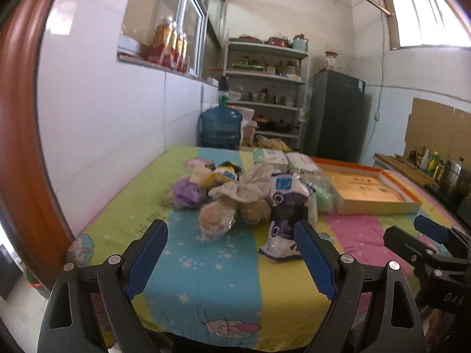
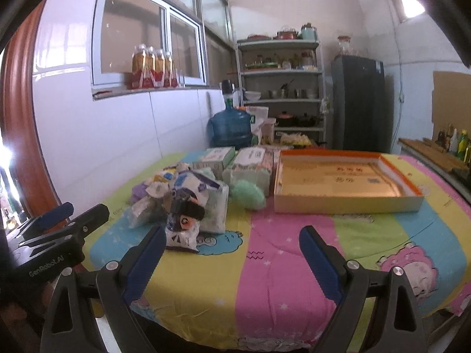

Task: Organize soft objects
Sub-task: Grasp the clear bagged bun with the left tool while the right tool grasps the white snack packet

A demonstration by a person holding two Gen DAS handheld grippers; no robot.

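A heap of soft toys in clear bags lies mid-table: a beige plush [image 1: 217, 217], a purple plush [image 1: 185, 194], a purple-and-white bagged doll [image 1: 284, 220] [image 2: 184, 220] and a green fluffy toy [image 1: 322, 198] [image 2: 247, 194]. An open shallow cardboard box [image 1: 376, 191] [image 2: 347, 182] with an orange rim sits to the right of the heap. My left gripper [image 1: 231, 235] is open, short of the heap, with nothing between its fingers. My right gripper [image 2: 232, 241] is open over bare cloth, in front of the box. Each gripper shows at the edge of the other's view.
The table wears a striped cartoon cloth [image 2: 265, 264]. Tissue packs [image 2: 232, 161] stand behind the heap. A blue water jug [image 1: 219, 126], a shelf rack [image 2: 279, 88] and a dark fridge [image 2: 359, 103] stand beyond the table. A white wall runs along the left.
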